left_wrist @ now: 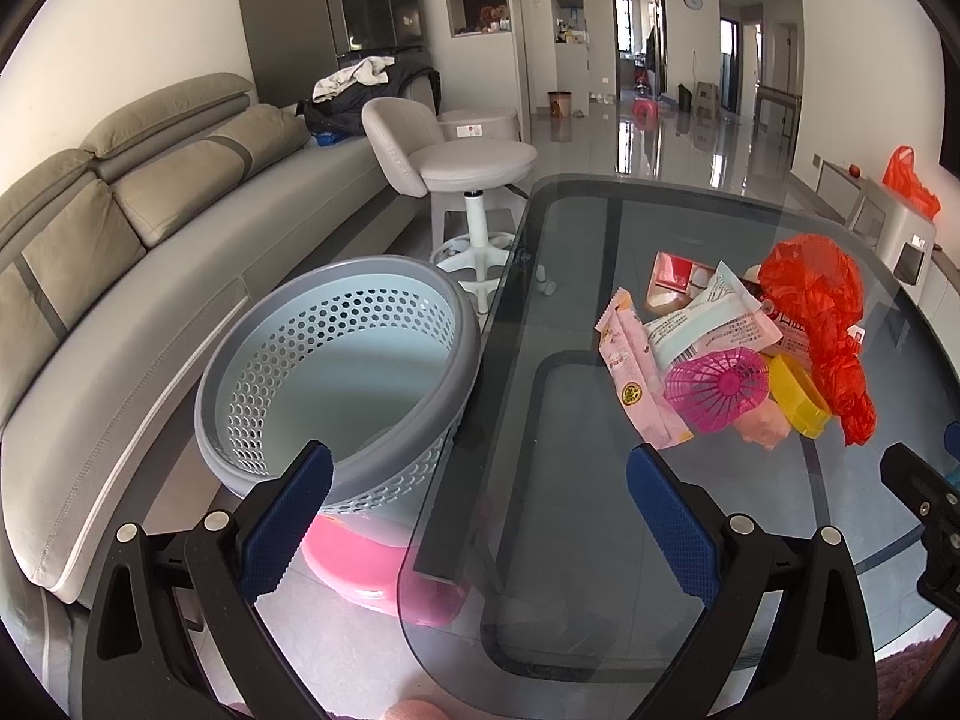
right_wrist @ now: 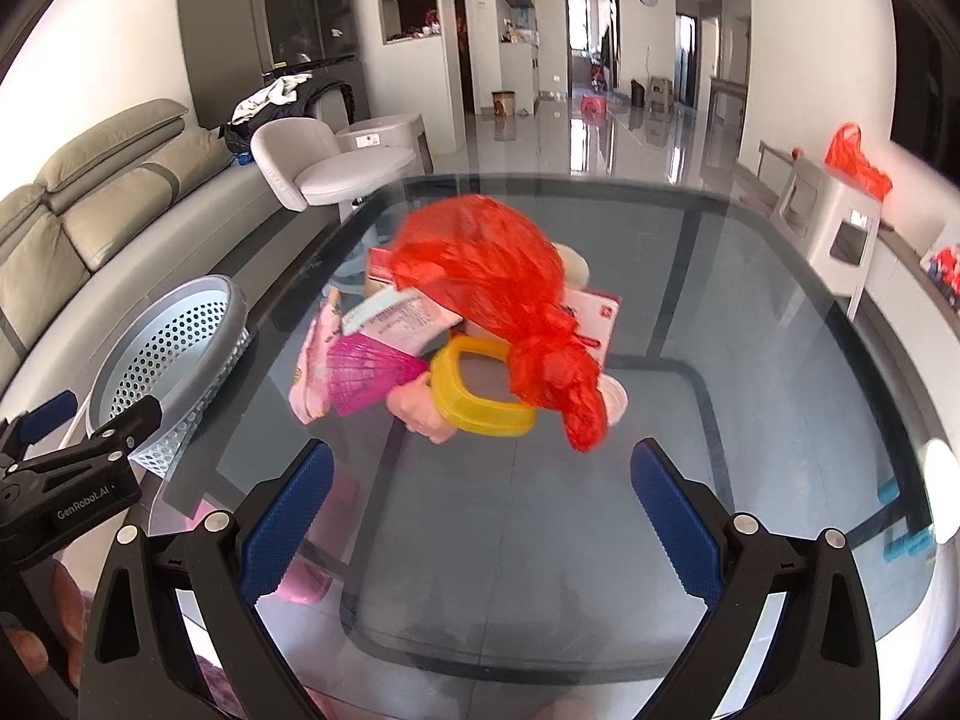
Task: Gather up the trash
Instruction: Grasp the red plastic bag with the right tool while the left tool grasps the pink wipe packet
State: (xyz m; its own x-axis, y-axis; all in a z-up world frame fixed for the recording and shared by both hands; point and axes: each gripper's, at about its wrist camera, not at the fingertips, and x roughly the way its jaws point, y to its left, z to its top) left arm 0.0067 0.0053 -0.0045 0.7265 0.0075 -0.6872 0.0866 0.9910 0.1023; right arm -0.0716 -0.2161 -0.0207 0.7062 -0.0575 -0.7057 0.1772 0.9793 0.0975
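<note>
A heap of trash sits on the glass table (left_wrist: 690, 510), toward its far middle part: a crumpled red plastic bag (left_wrist: 819, 312) lies over the back and right of the heap, its knotted tail trailing down toward the near edge; a white wrapper (left_wrist: 708, 318) with printed text lies beside a long pink wrapper (left_wrist: 636, 381); a bright pink plastic mesh piece (left_wrist: 717, 387) rests on them, next to a yellow ring-shaped lid (left_wrist: 801, 396) and a small pale pink lump (left_wrist: 759, 429). A red and white box (left_wrist: 672, 276) shows behind them. The grey and pale blue perforated basket (left_wrist: 336, 372) stands just beside the table's left edge, empty. The left gripper (left_wrist: 477, 510) hangs over the table's left edge with its jaws spread wide, holding nothing. The right gripper (right_wrist: 480, 510) hovers above the glass just short of the heap, jaws equally wide and empty
</note>
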